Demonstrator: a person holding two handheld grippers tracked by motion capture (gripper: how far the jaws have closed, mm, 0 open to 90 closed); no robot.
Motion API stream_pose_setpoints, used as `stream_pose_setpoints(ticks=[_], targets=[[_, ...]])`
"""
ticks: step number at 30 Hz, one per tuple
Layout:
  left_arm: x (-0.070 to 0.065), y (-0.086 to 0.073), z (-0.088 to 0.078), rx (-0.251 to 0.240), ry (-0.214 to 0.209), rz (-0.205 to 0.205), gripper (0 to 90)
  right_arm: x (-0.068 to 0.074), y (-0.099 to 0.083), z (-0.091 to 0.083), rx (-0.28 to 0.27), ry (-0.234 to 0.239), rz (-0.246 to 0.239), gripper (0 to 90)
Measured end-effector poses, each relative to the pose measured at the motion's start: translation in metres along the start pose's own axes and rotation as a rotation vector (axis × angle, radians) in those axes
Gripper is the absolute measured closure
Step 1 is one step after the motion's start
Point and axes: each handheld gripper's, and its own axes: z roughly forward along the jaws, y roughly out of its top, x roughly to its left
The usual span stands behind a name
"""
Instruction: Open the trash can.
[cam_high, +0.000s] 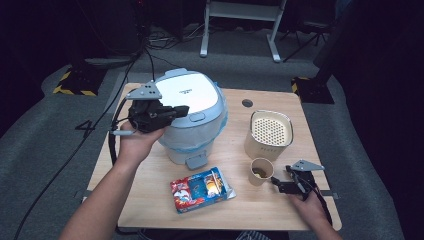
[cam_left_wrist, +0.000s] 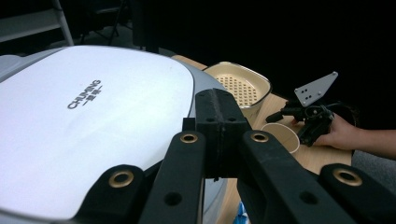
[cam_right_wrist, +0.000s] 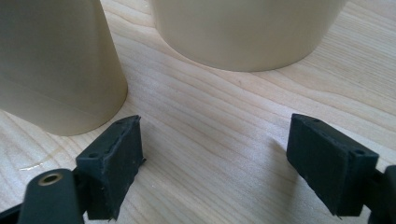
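Rice cooker (cam_high: 192, 112) is what the work seems to centre on: a white and grey pot with a closed lid, standing toward the far left of the wooden table (cam_high: 150, 200), blue plastic film around its body.

Nearest the person's edge lies a colourful snack packet (cam_high: 201, 189), flat, well clear of both tools. To its right, the right gripper (cam_high: 278, 185) rests low at the table, its jaws standing apart with nothing between them; in the right gripper view only bare wood shows between the pads. Just ahead of it stands a small paper cup (cam_high: 261, 171), with something dark at its bottom, close to the left jaw tip but apart from it. Right behind the cup stands a cream container with a perforated top (cam_high: 269, 135).

Farther off, the left gripper (cam_high: 181, 110) is held above the cooker's left side, pointing across the lid (cam_left_wrist: 84, 121), its jaws pressed together on nothing. In the left gripper view the closed tips sit just over the lid's right edge.

So the left hand is much the nearer to the cooker. The lid's latch button (cam_high: 197, 118) sits on the front rim, just past and a little below those closed tips, and I would guess that short reach right and down decides the next move.
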Motion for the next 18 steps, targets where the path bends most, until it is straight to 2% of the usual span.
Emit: stream_pose_setpoints(ticks=[6, 8, 13, 18], targets=[[-0.005, 0.002, 0.02, 0.048, 0.013, 0.003, 89.8, 0.0, 0.0, 0.0, 0.0, 0.0, 0.0, 18.2], [-0.007, 0.002, 0.024, 0.049, 0.024, 0.007, 89.7, 0.0, 0.0, 0.0, 0.0, 0.0, 0.0, 18.2], [-0.007, 0.001, 0.029, 0.061, 0.023, 0.004, 89.7, 0.0, 0.0, 0.0, 0.0, 0.0, 0.0, 18.2], [-0.009, 0.001, 0.033, 0.087, 0.041, 0.014, 89.8, 0.0, 0.0, 0.0, 0.0, 0.0, 0.0, 18.2]])
